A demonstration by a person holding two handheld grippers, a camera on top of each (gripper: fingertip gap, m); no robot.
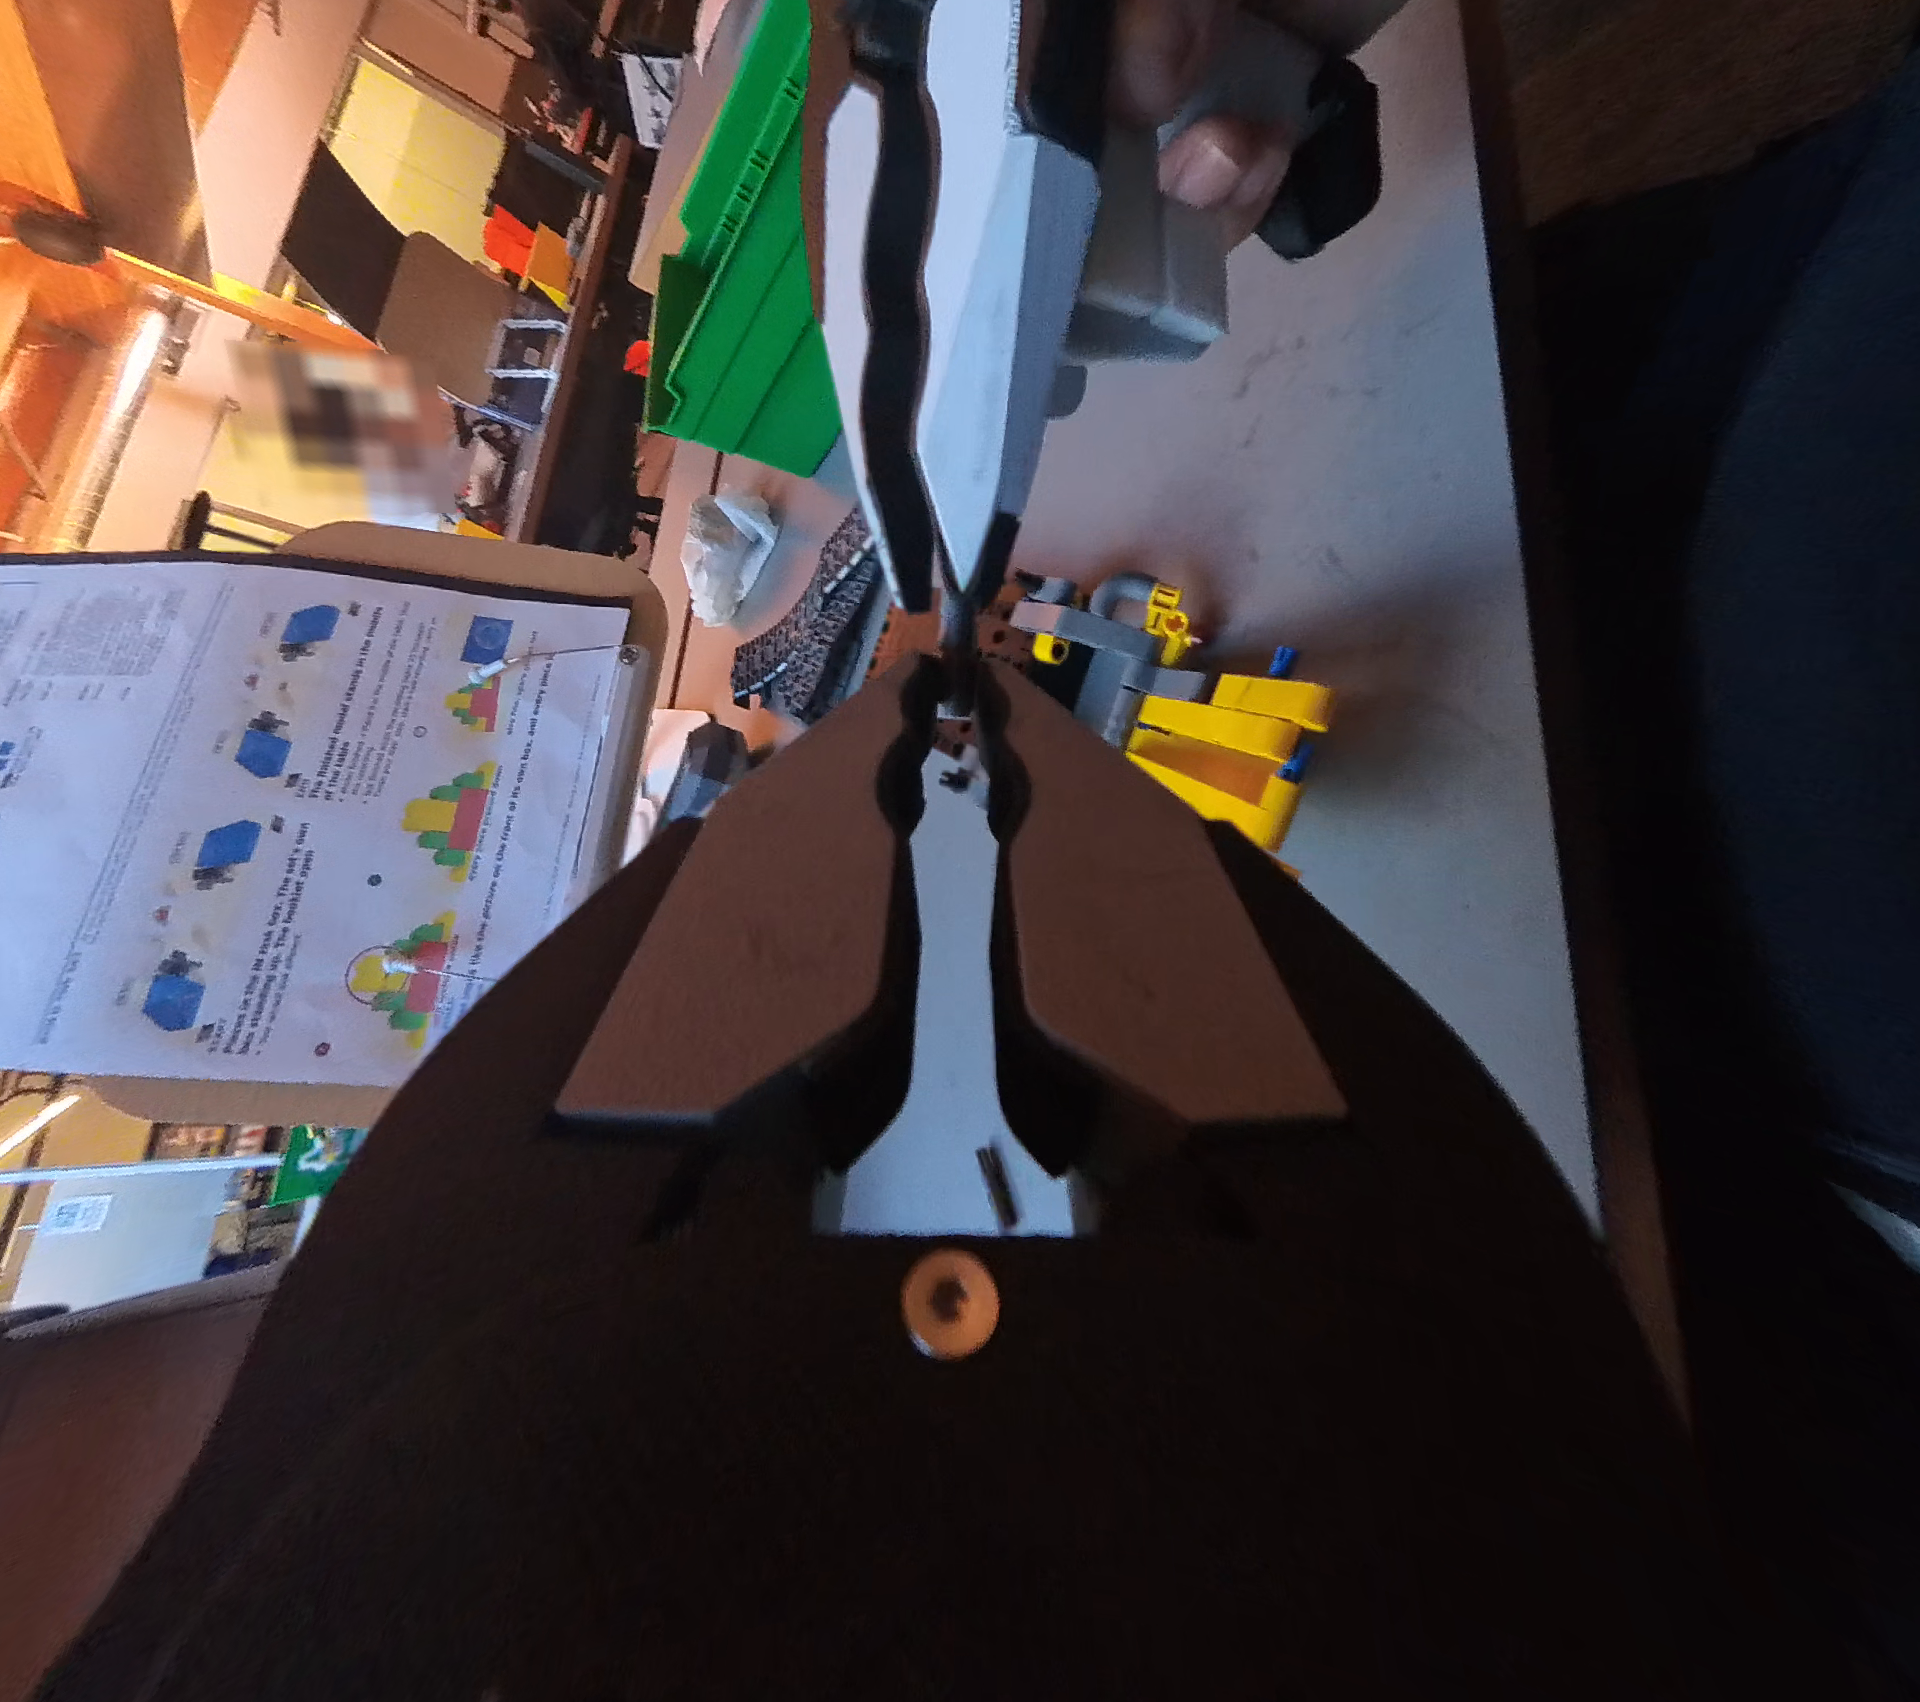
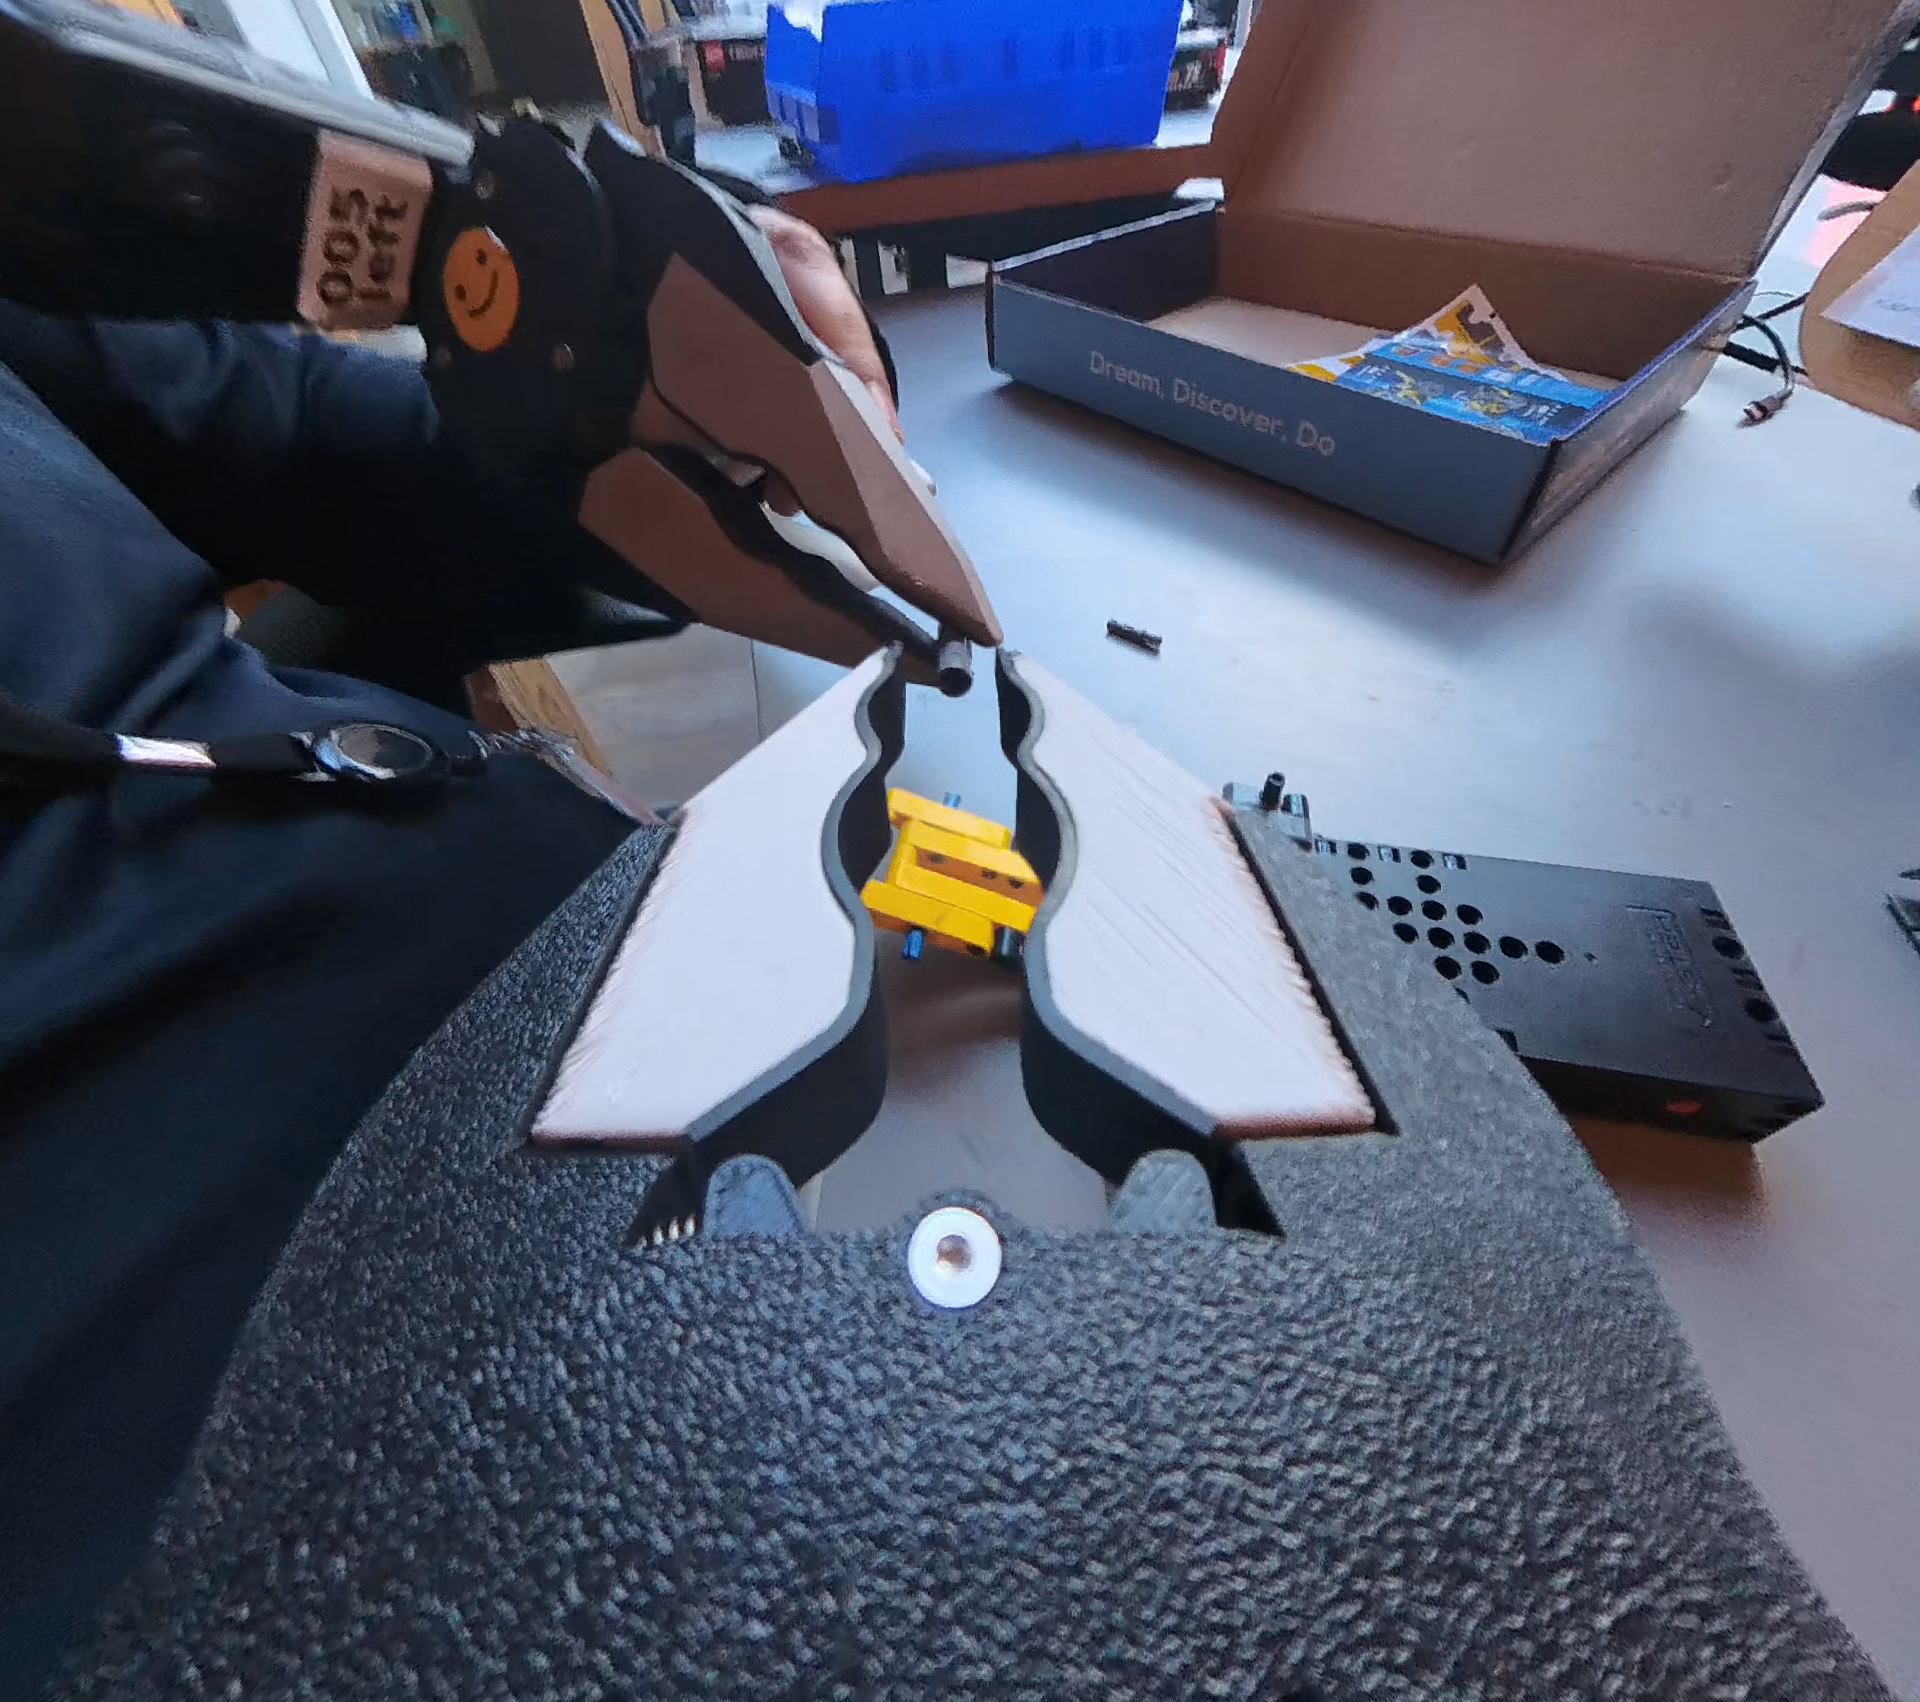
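Observation:
My left gripper (image 1: 951,696) is shut on a short black pin (image 1: 956,650) and holds it above the grey table (image 1: 1299,426). In the right wrist view it comes in from the left (image 2: 961,636) with the pin (image 2: 956,670) sticking out of its tips. My right gripper (image 2: 948,658) is slightly open, its tips on either side of the pin; I see no contact. In the left wrist view it reaches down from the top (image 1: 951,603), a hand on its grip. A yellow and grey brick model (image 1: 1195,717) lies on the table under both grippers (image 2: 951,883).
A second black pin (image 2: 1132,636) lies loose on the table. A black perforated plate (image 2: 1558,956) lies at the right. An open cardboard box (image 2: 1299,426) holds a booklet (image 2: 1455,379). A blue bin (image 2: 966,63), a green bin (image 1: 748,250) and an instruction sheet (image 1: 312,821) stand farther off. Both grippers' tips are close together, under 4 cm apart.

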